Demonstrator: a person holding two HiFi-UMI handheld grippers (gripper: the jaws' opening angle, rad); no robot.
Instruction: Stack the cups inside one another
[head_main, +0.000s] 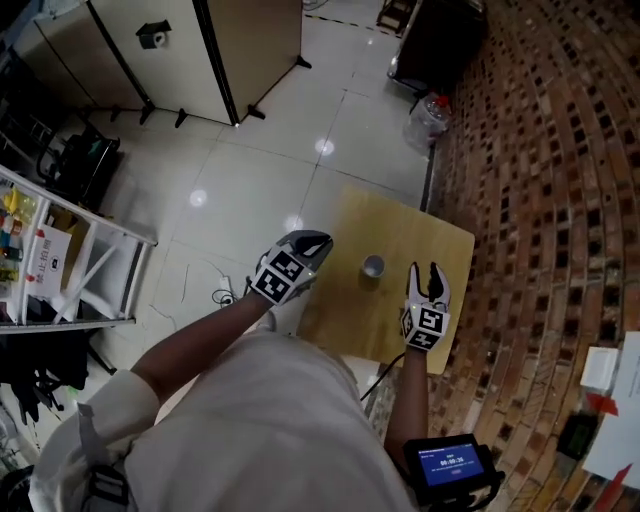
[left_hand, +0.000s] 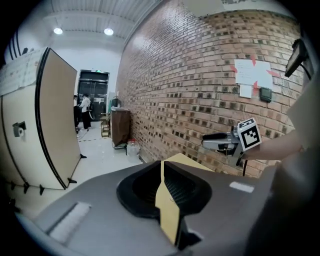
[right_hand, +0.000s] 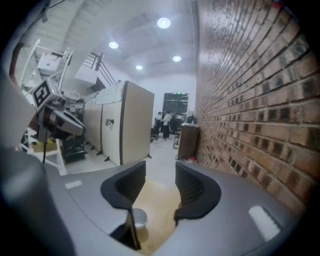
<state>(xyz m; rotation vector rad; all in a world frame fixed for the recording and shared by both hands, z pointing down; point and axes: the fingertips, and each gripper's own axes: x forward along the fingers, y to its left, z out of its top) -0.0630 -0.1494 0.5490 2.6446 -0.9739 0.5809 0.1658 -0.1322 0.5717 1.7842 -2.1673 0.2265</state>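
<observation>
A small grey cup (head_main: 373, 266) stands upright on a light wooden table (head_main: 400, 230); whether other cups sit inside it I cannot tell. My left gripper (head_main: 318, 240) hovers over the table's left edge, its jaws drawn together with nothing between them (left_hand: 162, 167). My right gripper (head_main: 425, 270) is to the right of the cup and raised above the table. Its jaws stand open and empty (right_hand: 160, 172), and the cup (right_hand: 139, 218) shows below them, beside the left jaw. Each gripper is visible in the other's view: the right gripper (left_hand: 220, 142), the left gripper (right_hand: 55, 120).
A brick wall (head_main: 540, 150) runs along the table's right side. Beige partition panels (head_main: 200, 50) stand on the tiled floor at the back left, and a white shelf rack (head_main: 60, 270) at the left. A dark cabinet (head_main: 440, 40) and a plastic bottle (head_main: 428, 115) are beyond the table.
</observation>
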